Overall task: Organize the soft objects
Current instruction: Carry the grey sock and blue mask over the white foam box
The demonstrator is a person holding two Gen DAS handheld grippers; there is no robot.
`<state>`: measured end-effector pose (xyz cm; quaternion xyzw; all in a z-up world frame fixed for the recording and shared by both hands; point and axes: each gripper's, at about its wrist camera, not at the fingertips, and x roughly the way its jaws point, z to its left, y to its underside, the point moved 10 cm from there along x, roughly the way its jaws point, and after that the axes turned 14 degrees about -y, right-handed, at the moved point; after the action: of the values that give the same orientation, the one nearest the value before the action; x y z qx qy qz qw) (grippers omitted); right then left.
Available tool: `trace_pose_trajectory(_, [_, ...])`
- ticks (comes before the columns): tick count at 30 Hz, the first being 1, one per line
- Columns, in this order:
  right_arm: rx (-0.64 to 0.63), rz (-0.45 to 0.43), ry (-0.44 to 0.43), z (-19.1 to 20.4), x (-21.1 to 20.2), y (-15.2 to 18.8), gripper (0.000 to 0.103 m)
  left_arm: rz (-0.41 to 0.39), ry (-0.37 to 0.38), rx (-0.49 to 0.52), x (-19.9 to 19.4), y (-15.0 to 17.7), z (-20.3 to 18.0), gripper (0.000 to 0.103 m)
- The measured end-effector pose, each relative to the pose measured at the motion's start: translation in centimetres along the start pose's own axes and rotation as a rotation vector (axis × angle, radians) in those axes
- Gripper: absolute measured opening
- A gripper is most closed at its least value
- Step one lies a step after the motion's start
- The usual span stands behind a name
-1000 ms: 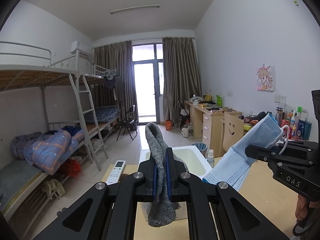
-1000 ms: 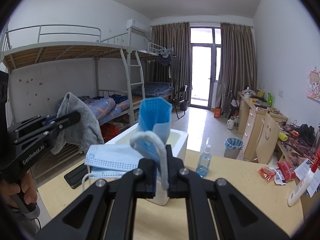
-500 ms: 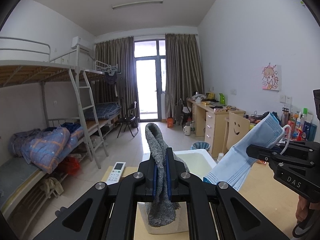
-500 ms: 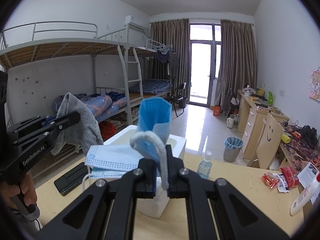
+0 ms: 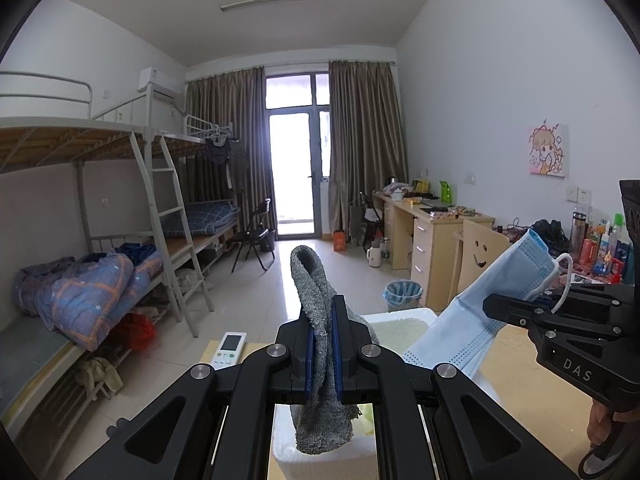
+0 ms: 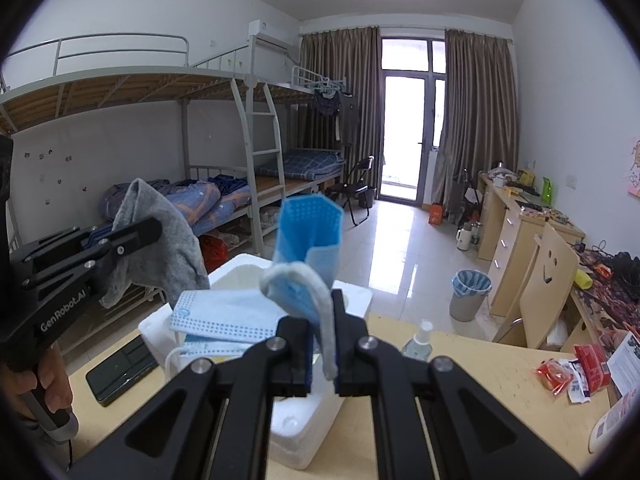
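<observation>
Two handheld grippers over a foam box on a table, one holding a sock, the other a face mask.

The wooden table [image 6: 472, 364] carries a white foam box [image 6: 308, 436], with a black phone [image 6: 120, 368] just left of it, a small spray bottle [image 6: 418, 340] to its right and a white remote [image 5: 229, 349] near the far left edge. The left gripper [image 5: 323, 344] is clenched on a grey sock [image 5: 320, 360] that droops over the box. The right gripper [image 6: 322, 348] grips a blue face mask [image 6: 308, 248] by its white ear loop, the mask standing above the box, a fold of it spreading left.
</observation>
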<state>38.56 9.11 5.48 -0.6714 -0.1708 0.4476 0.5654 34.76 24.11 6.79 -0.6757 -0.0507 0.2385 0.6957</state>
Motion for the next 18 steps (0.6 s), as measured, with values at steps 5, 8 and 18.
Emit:
trace_pose_trajectory(5, [-0.004, 0.018, 0.003, -0.2, 0.8, 0.1, 0.009, 0.024, -0.003, -0.005, 1.3, 0.6, 0.2, 0.008])
trace_pose_trajectory(8, [-0.002, 0.026, 0.002, -0.1, 1.2, 0.0, 0.009, 0.022, -0.002, -0.001, 1.5, 0.5, 0.1, 0.008])
trace_pose_trajectory(18, [0.018, 0.007, 0.073, -1.9, -1.5, -0.6, 0.009, 0.037, 0.052, 0.016, 2.1, 0.9, -1.8, 0.008])
